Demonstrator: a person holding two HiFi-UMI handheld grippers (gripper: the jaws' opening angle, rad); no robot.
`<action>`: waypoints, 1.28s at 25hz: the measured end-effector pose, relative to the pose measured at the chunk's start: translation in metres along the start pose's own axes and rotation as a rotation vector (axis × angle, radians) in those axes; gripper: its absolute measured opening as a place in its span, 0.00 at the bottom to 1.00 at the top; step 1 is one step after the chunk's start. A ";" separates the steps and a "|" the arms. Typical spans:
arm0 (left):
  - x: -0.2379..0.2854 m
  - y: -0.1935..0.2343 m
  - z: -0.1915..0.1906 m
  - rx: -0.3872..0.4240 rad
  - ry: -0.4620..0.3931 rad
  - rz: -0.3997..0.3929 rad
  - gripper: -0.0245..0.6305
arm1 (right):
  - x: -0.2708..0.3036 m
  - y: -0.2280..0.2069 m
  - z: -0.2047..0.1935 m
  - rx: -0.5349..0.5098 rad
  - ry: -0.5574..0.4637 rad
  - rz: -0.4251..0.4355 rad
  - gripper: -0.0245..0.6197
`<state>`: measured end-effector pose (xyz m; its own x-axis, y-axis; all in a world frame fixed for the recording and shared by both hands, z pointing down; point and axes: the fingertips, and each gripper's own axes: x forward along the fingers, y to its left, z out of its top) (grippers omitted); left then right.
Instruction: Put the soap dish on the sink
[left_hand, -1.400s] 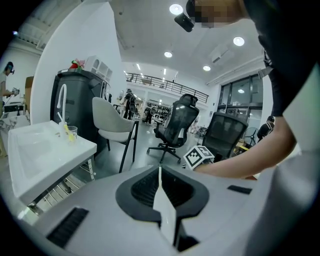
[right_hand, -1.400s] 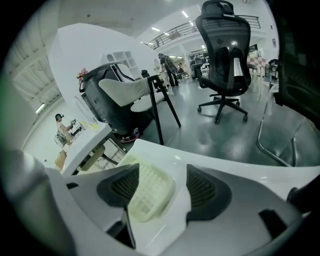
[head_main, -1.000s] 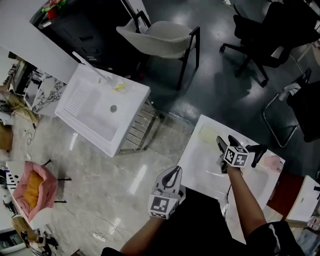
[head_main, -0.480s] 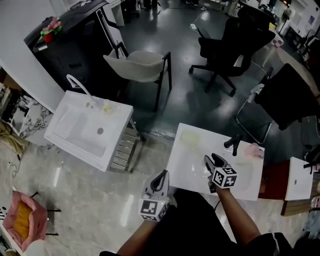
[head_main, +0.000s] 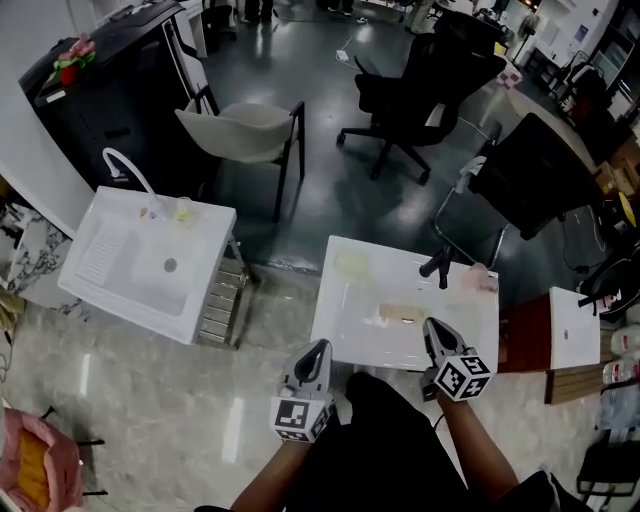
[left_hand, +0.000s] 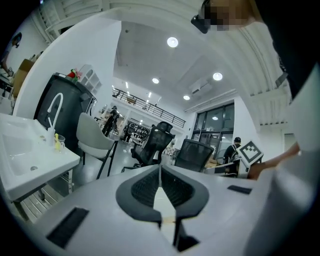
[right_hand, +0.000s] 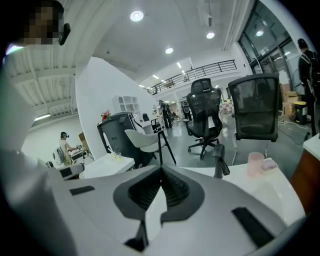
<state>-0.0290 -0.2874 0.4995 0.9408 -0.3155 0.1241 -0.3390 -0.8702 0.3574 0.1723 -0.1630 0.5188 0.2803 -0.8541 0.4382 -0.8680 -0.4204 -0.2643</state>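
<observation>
A small beige soap dish (head_main: 399, 313) lies on the flat top of the white sink (head_main: 345, 330) in front of me, near its middle. My right gripper (head_main: 433, 327) hovers at that sink's near edge, just this side of the dish, apart from it. Its jaws are shut with nothing between them (right_hand: 161, 169). My left gripper (head_main: 318, 348) hangs near the sink's front left corner, also shut and empty (left_hand: 160, 168). A black faucet (head_main: 440, 265) stands at the sink's far side.
A second white sink (head_main: 120, 285) with a curved tap (head_main: 122, 166) stands to the left. A pink cup (head_main: 478, 278) and a pale pad (head_main: 352, 262) sit on the near sink. Behind it stand a grey chair (head_main: 240, 135) and black office chairs (head_main: 420, 85).
The right gripper has drawn back from over the sink toward me and its jaws have closed empty. The soap dish now lies uncovered on the sink. The left gripper has shifted slightly.
</observation>
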 end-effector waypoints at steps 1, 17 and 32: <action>0.001 -0.004 0.000 0.003 -0.001 -0.014 0.07 | -0.009 0.000 -0.001 0.000 -0.009 -0.010 0.04; 0.029 -0.092 -0.006 0.106 0.063 -0.108 0.07 | -0.119 -0.075 0.028 -0.147 -0.136 -0.128 0.04; 0.040 -0.248 -0.037 0.210 0.057 -0.120 0.07 | -0.241 -0.185 0.008 -0.134 -0.190 -0.176 0.04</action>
<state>0.0931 -0.0705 0.4506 0.9710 -0.1890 0.1462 -0.2132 -0.9615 0.1732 0.2692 0.1183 0.4550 0.4918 -0.8192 0.2951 -0.8423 -0.5335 -0.0772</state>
